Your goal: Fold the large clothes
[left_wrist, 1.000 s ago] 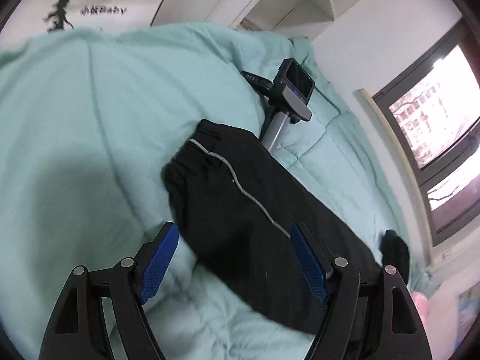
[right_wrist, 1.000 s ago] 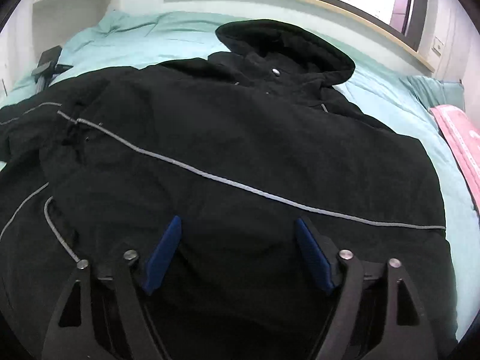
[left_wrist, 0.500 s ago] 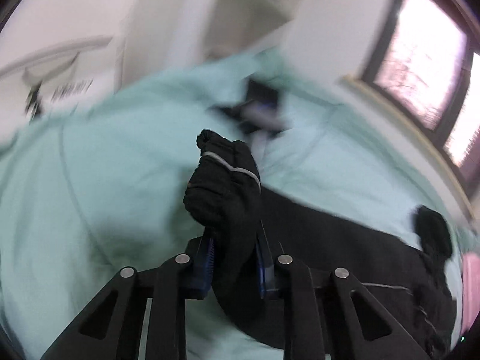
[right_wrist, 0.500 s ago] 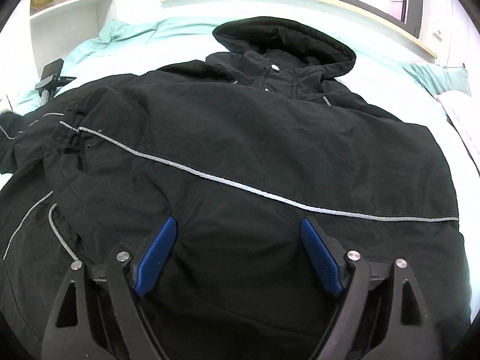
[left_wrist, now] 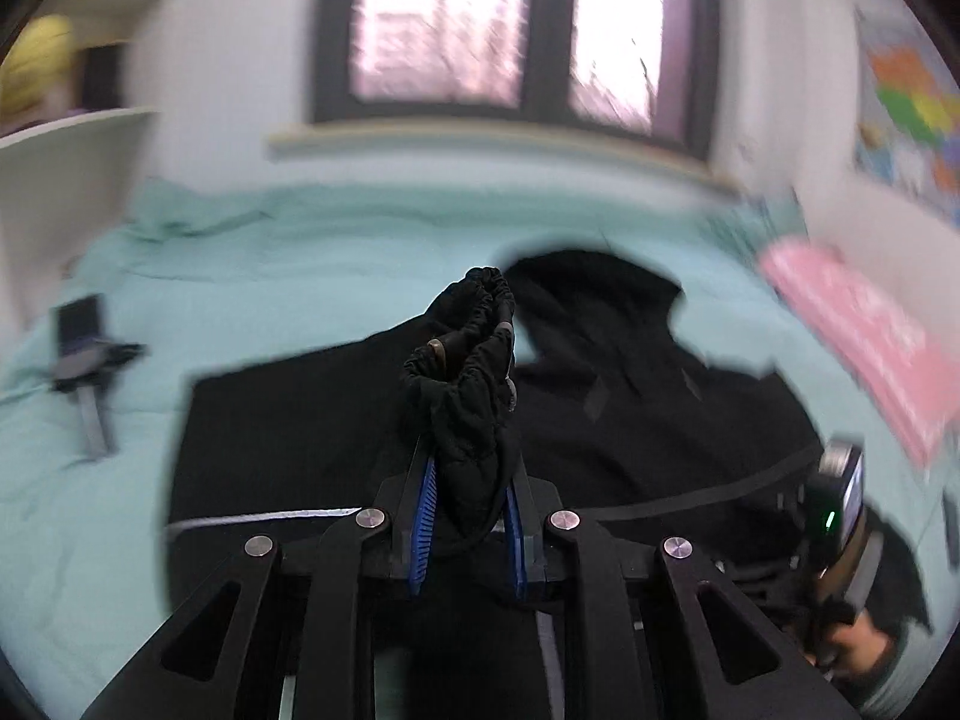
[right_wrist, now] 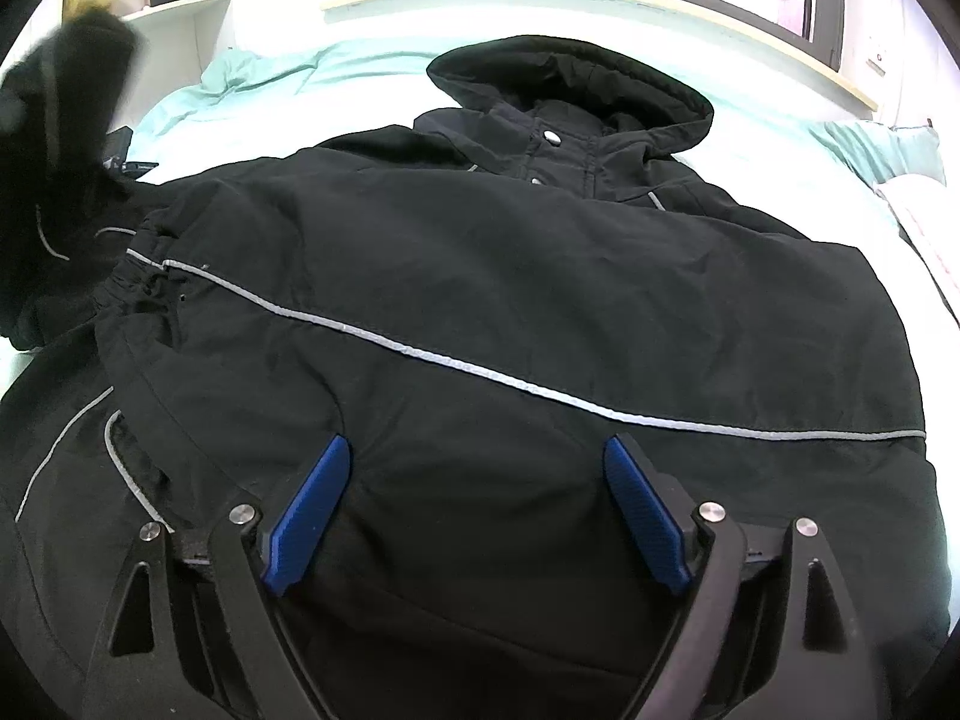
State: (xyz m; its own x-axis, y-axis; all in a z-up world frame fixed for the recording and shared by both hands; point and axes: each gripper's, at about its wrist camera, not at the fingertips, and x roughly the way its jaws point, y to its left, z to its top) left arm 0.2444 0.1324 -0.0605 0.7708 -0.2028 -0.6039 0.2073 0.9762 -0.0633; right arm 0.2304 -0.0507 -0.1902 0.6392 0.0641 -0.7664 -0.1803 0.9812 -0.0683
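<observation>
Inspector: Jacket [right_wrist: 510, 276] condition and location?

Operator: Black hooded jacket, padded fabric, lying front up and spread flat on the bed [right_wrist: 336, 69], which carries a pale green cover. Hood [right_wrist: 570, 81] points toward the window [left_wrist: 510, 18]. Two metal snaps sit on the collar placket below the hood. A thin grey reflective stripe [right_wrist: 480, 369] runs across the chest, and further grey piping curves along the near side seam.

Inspector: Left gripper [left_wrist: 465, 516]?

Operator: Jaws nearly closed, clamped on the sleeve cuff [left_wrist: 471, 360]. The cuff has a gathered elastic edge and stands bunched upward from between the blue pads [left_wrist: 423, 522], lifted clear of the jacket body. In the right wrist view the raised sleeve shows as a dark blurred mass at the upper left.

Inspector: Right gripper [right_wrist: 480, 516]?

Operator: Jaws wide apart and opening slightly, positioned over the lower front panel below the stripe. No fabric is pinched between the pads; whether the tips touch the cloth cannot be confirmed.

Inspector: Other items?

Operator: A pink object [left_wrist: 864, 348] lies on the bed at the right. A small dark device [left_wrist: 84, 354], probably a handheld camera on a stick, lies on the left; motion blur limits identification.
</observation>
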